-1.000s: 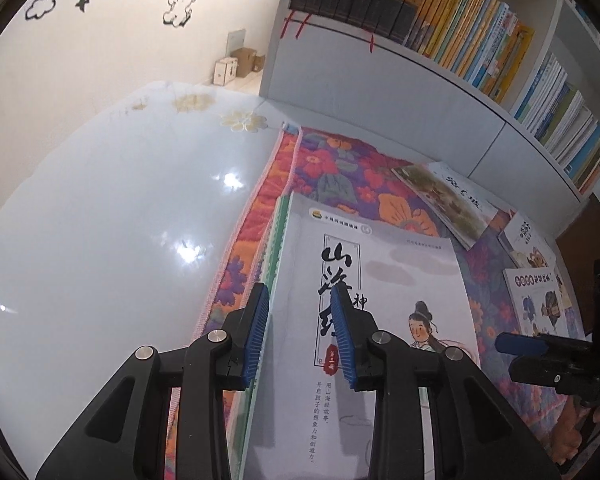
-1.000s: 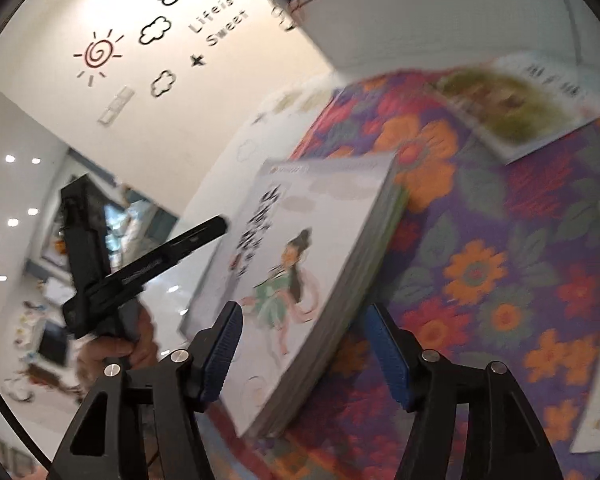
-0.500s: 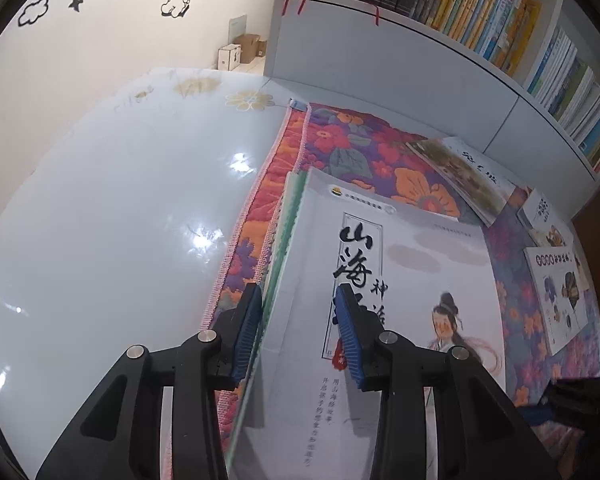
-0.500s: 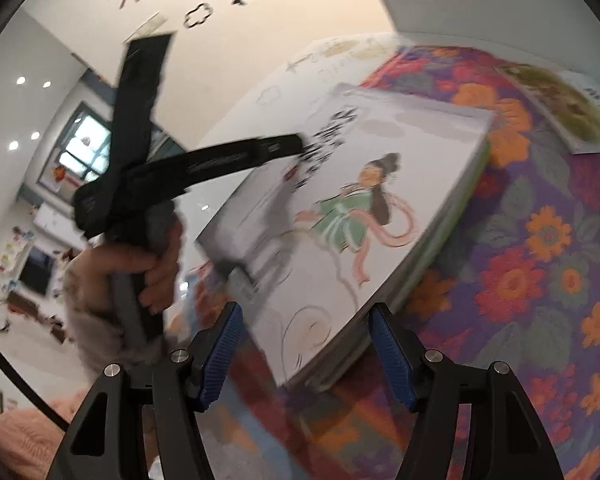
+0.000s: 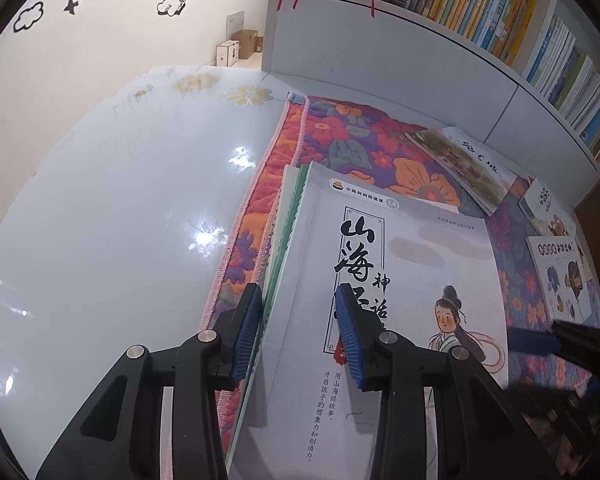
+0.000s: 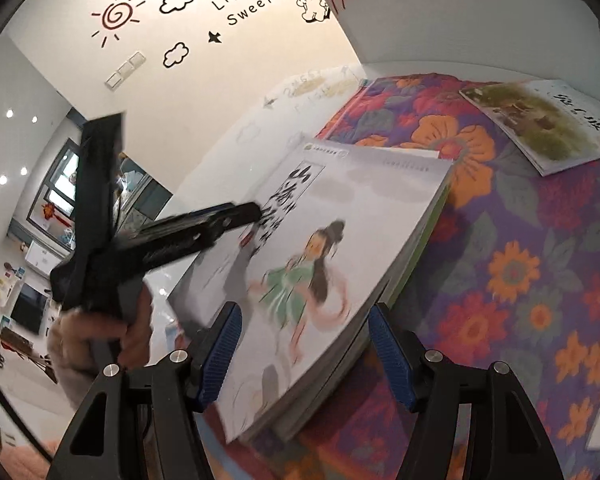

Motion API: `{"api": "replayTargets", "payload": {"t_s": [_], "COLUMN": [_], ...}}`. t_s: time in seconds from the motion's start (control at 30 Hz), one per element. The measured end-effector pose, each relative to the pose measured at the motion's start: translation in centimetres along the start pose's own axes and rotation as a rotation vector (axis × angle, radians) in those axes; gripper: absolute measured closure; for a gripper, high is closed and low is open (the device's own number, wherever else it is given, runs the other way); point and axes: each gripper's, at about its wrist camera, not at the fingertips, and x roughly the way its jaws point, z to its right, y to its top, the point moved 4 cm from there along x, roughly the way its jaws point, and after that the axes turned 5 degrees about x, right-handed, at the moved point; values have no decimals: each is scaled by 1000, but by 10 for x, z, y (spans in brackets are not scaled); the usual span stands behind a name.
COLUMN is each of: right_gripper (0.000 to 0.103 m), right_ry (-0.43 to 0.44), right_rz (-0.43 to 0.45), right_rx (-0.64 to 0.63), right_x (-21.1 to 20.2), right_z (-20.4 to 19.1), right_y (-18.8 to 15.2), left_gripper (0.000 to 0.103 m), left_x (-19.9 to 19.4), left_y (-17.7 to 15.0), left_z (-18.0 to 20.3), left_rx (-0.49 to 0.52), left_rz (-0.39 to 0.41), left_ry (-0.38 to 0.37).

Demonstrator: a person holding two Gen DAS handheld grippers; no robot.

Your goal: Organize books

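Note:
A stack of books (image 5: 412, 264) topped by a white cover with a painted girl lies partly on the floral cloth (image 5: 352, 140), its left side out over the white table (image 5: 120, 220). My left gripper (image 5: 298, 334) is shut on the stack's left edge, one pad on the cover and one against the side. In the right wrist view the stack (image 6: 340, 240) looks tilted, with the left gripper's upper finger (image 6: 220, 222) on the cover. My right gripper (image 6: 304, 354) is open, with the stack's near corner between its jaws. Its blue fingertip (image 5: 534, 340) shows beside the stack's right edge.
A landscape-cover book (image 5: 460, 164) lies flat at the back of the cloth, and two small picture books (image 5: 560, 276) lie at the right. A white bookshelf (image 5: 480, 12) full of upright books runs behind. A hand (image 6: 100, 340) holds the left gripper's handle.
The left jaws stand slightly wider on the stack's edge than a second ago. The right gripper has moved in so that the stack's near corner now sits between its pads.

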Motion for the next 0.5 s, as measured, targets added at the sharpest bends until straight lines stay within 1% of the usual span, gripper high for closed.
{"api": "replayTargets", "payload": {"t_s": [0.03,0.13,0.27,0.43,0.5], "right_gripper": [38,38,38,36,30], "right_ry": [-7,-1,-39,-62,-32], "right_rz": [-10,-2,-1,-4,14], "right_rx": [15,45,20,-4,9], "right_x": [5,11,14,18,17], "right_z": [4,6,2,3,3], "right_y": [5,15,23,22,23], "left_gripper": [68,68,68,68,68], "left_x": [0,-1,0,1,1], "left_y": [0,1,1,1,1], "left_z": [0,-1,0,-1,-1], "left_rx": [-1,-7,-6,-11,-12], "left_rz": [0,3,5,6,6], "left_ry": [-1,-4,-4,-6,-5]}}
